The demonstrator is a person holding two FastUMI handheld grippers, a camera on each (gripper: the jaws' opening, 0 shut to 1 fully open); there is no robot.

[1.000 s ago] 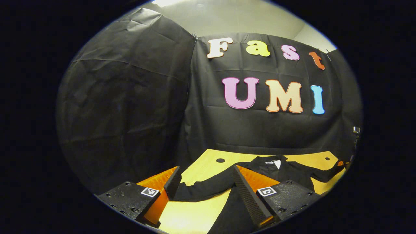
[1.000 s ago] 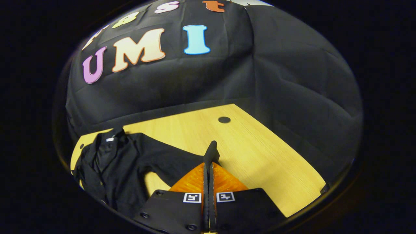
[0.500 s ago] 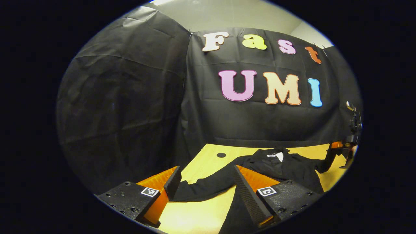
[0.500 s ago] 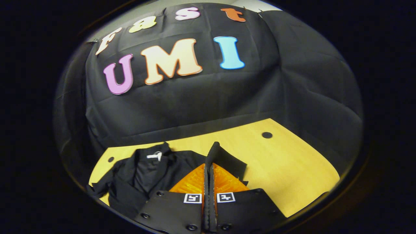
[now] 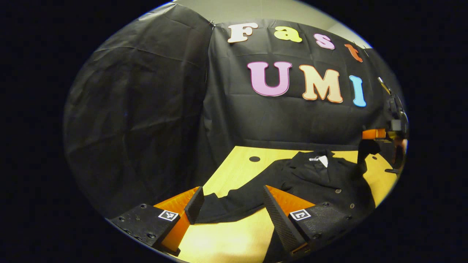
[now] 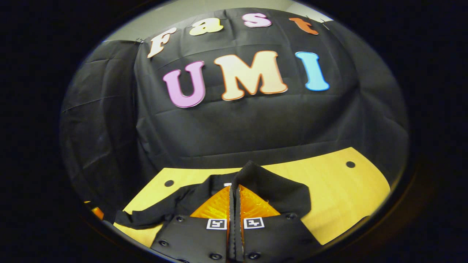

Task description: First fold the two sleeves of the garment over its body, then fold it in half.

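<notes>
Fingers of the left gripper (image 5: 230, 204) stand wide apart in the left gripper view, holding nothing, above one sleeve (image 5: 234, 202) of the black garment (image 5: 321, 182) spread on the desk (image 5: 234, 171); in the right gripper view, the right gripper (image 6: 234, 190) is clamped on the other sleeve (image 6: 278, 191), lifted; its cuff is hidden.

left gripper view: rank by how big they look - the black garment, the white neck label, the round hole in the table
1. Black garment, by far the largest.
2. Round hole in the table.
3. White neck label, which looks about the same size as the hole, so that order is unsure.
</notes>
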